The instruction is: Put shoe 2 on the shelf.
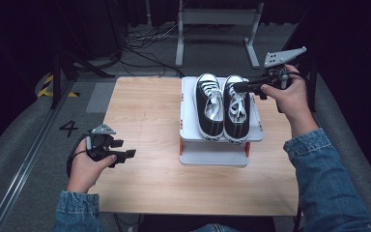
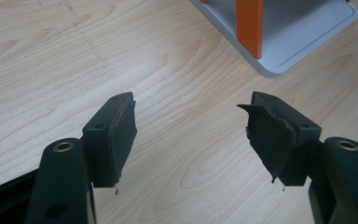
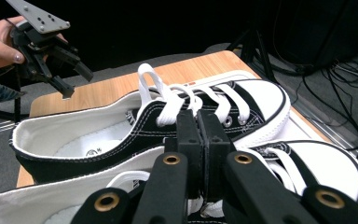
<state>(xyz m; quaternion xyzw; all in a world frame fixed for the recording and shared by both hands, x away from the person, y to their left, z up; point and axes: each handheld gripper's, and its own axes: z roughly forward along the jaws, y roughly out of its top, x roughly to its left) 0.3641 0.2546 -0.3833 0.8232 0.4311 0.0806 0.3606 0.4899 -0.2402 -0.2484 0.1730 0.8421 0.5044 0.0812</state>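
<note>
A pair of black-and-white sneakers stands side by side on the top shelf of a white rack (image 1: 187,87), toes pointing away. My right gripper (image 1: 235,87) is shut, reaching in from the right over the lace area of the right sneaker (image 1: 236,116). In the right gripper view its pads (image 3: 199,119) are pressed flat together above that sneaker (image 3: 317,172), with the left sneaker (image 3: 121,126) and its white laces just beyond; I see nothing between them. My left gripper (image 1: 125,148) hovers open over the table's left front, nothing between its pads (image 2: 116,135).
The rack has orange posts (image 2: 249,23) and a white base (image 2: 303,32) resting on the wooden table (image 1: 145,116). Cables and metal stand legs (image 1: 217,34) lie on the floor behind. The left gripper (image 3: 70,74) shows far off in the right gripper view.
</note>
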